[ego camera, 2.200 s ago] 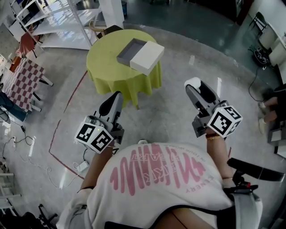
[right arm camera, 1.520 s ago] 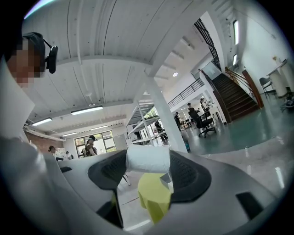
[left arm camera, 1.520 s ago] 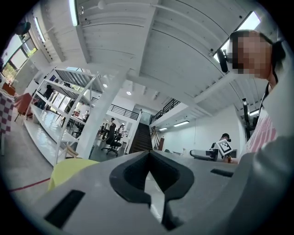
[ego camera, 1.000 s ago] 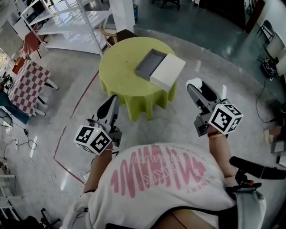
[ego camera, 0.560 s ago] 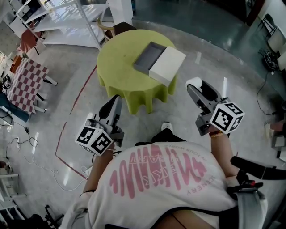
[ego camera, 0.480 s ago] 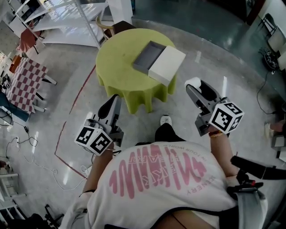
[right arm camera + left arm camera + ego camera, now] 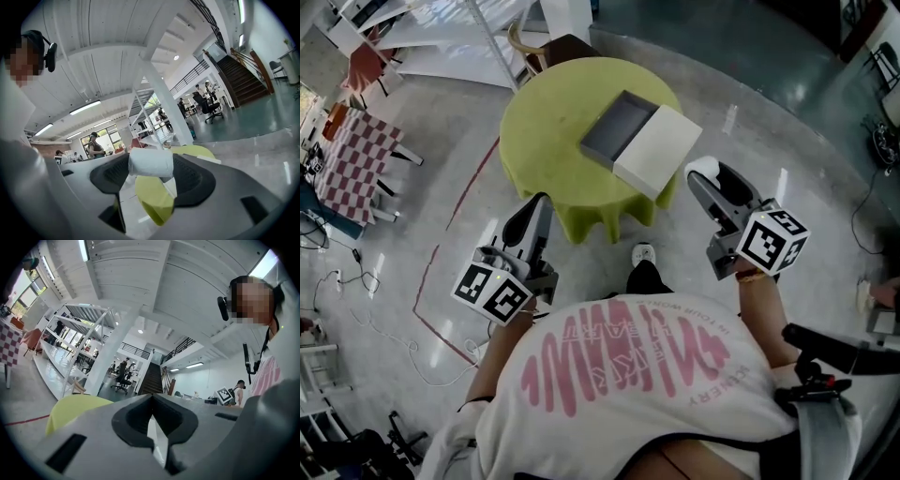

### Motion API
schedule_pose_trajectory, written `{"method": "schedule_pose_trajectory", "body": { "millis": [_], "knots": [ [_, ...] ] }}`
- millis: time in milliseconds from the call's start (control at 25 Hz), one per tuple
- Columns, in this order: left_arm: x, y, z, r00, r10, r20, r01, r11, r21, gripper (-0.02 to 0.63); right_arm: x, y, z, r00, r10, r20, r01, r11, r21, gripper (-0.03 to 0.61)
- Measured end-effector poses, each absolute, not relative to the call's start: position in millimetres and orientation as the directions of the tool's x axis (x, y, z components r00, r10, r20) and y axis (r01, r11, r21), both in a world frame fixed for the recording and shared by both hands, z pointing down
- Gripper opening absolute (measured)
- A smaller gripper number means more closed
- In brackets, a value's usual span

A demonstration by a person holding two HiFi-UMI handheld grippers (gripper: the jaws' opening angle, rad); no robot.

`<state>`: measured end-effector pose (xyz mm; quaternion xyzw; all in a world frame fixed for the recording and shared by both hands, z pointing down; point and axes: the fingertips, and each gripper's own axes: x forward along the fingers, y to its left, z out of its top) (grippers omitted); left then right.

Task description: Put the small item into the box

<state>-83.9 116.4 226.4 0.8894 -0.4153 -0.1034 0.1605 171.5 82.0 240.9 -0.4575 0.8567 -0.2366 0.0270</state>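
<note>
Right claw (image 7: 705, 176) is gripping a white roll (image 7: 151, 162) — left claw (image 7: 536, 204) hanging closed — box (image 7: 620, 131) lying at twelve o'clock

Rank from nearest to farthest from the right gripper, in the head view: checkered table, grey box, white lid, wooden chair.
From the right gripper:
1. white lid, just left of it
2. grey box, beside the lid, further left
3. wooden chair, behind the green table
4. checkered table, far left
</note>
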Motion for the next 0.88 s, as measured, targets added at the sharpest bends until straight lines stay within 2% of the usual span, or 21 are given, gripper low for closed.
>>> {"method": "schedule_pose_trajectory", "body": {
  "millis": [200,880],
  "knots": [
    [-73.0,60.9,243.1,0.578,-0.816,0.018,-0.734,-0.511,0.448,0.008,181.9,15.7,242.0,-0.617,-0.769,0.165,-0.745,0.503,-0.438,0.287],
    [-40.0,-59.9,250.3,0.445,-0.893,0.067,-0.813,-0.371,0.449,0.008,181.2,-147.0,245.4,-0.764,-0.611,0.205,-0.633,0.653,-0.416,0.287]
  ]
}}
